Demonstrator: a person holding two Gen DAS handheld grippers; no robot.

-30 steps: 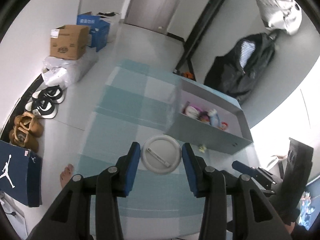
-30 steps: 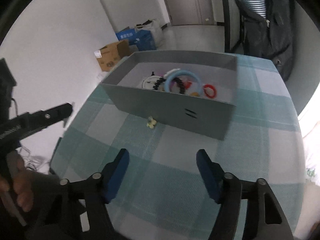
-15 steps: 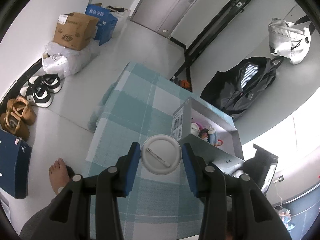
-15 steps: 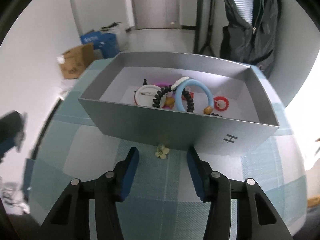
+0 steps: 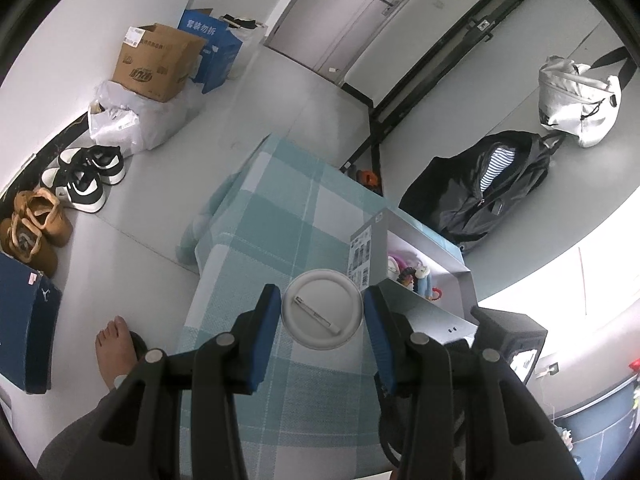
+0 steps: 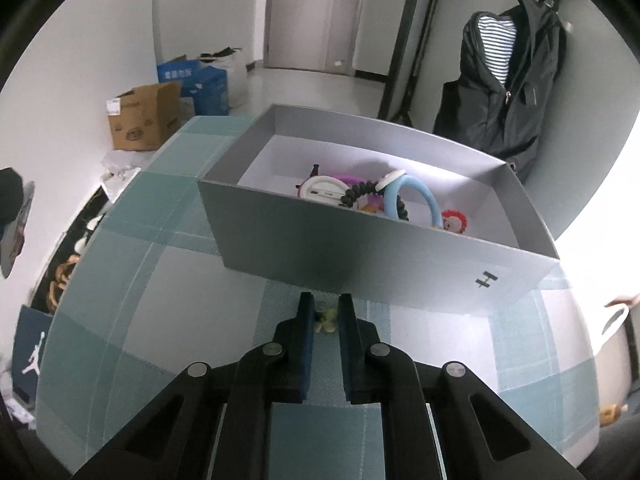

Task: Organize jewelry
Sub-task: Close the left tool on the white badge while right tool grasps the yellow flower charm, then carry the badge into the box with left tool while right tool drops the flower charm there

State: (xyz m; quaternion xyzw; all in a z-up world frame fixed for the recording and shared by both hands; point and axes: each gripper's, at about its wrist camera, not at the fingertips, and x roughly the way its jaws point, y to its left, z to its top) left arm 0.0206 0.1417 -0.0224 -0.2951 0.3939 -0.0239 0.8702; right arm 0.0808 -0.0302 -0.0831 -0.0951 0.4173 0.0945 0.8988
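Note:
My left gripper (image 5: 322, 307) is shut on a round white pin badge (image 5: 322, 309), its pin side facing the camera, held high above the teal checked table (image 5: 280, 216). The grey box (image 6: 360, 248) stands on the table and holds several pieces: a white badge (image 6: 325, 192), a blue ring (image 6: 412, 200), a dark bead bracelet (image 6: 360, 191) and a red piece (image 6: 454, 221). The box also shows in the left wrist view (image 5: 424, 276). My right gripper (image 6: 325, 312) is low at the box's near wall, its jaws closed around a small yellow flower piece (image 6: 327, 317) on the cloth.
On the floor left of the table are cardboard boxes (image 5: 154, 62), shoes (image 5: 84, 178) and a blue shoebox (image 5: 24, 320). A black jacket (image 6: 508, 92) hangs to the right. The person's bare foot (image 5: 114, 344) is beside the table.
My right gripper moved down to the box's near wall and its jaws narrowed around the yellow flower piece. My left gripper rose higher with the badge.

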